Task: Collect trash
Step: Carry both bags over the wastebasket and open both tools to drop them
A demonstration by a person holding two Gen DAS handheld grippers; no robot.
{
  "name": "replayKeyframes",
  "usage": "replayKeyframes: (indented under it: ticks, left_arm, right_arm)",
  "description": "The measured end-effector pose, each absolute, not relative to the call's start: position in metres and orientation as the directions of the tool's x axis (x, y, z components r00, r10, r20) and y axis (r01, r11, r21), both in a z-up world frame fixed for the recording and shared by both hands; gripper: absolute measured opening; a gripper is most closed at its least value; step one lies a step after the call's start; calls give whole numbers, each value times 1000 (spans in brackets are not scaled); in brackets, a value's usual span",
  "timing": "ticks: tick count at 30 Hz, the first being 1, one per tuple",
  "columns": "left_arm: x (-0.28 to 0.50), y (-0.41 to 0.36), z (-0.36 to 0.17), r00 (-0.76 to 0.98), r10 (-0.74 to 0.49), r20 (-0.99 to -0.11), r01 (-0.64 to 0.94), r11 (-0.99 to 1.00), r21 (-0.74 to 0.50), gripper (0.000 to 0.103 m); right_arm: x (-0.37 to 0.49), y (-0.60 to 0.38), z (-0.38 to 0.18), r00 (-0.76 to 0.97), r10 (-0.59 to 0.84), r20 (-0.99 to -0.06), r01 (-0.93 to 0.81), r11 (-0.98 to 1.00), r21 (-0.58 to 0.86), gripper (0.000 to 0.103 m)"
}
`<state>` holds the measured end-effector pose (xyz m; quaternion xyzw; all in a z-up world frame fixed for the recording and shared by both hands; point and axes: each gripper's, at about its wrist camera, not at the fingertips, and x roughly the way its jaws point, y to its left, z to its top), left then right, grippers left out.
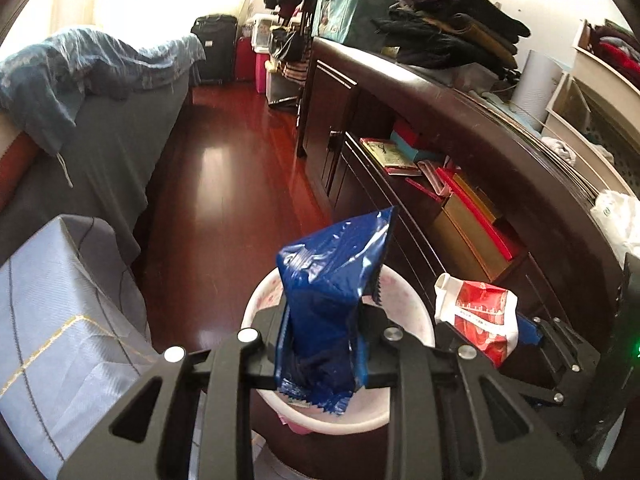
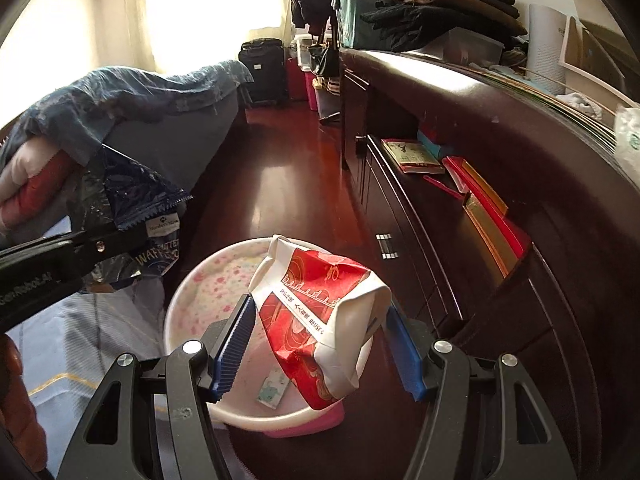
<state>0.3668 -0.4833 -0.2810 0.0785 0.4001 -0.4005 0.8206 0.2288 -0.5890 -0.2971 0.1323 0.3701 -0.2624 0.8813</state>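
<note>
Both grippers hang over the pink bin (image 2: 192,300) at lower centre, ready to drop: left gripper (image 1: 322,344) clamps the blue wrapper (image 1: 332,280), right gripper (image 2: 320,344) pinches the red-and-white bag (image 2: 320,312).

— The blue wrapper (image 1: 328,304) looked like glossy, crinkled foil.
— The red carton (image 2: 320,320) was creased paper; the floor (image 1: 224,184) was polished wood, the bin (image 2: 192,292) smooth plastic.

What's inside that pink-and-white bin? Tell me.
In the right wrist view, the bin shows a pink-speckled inner wall and one small pale wrapper at the bottom. The red-and-white carton held above hides the rest of the floor.
</note>
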Motion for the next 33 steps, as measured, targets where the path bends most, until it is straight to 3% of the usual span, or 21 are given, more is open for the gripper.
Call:
replayKeyframes:
  ticks: [6,14,17,20,33]
  left_arm:
    - [378,-490,-293,342,-590,-731,707,674,-214,39]
    - [375,-492,-291,344,-613,-711,720,659,-219,74]
    - [373,-489,-284,373,-614,-696,716,667,-205,86]
    - [372,-486,-278,397,-612,-684,711,677,-193,93]
    - [359,-459,-247,470,-605,-643,683,710,-169,93]
  right_arm:
    - [241,-600,-313,562,-366,-742,575,818,32,65]
    - [249,-608,-324,544,-382,-747,589,808,16,66]
    - [248,-609,-323,545,-385,-745,594,804,19,71]
    - [247,-609,-321,548,-394,-738,593,805,11,76]
    - [225,-589,-302,544,-394,-741,597,802,12,81]
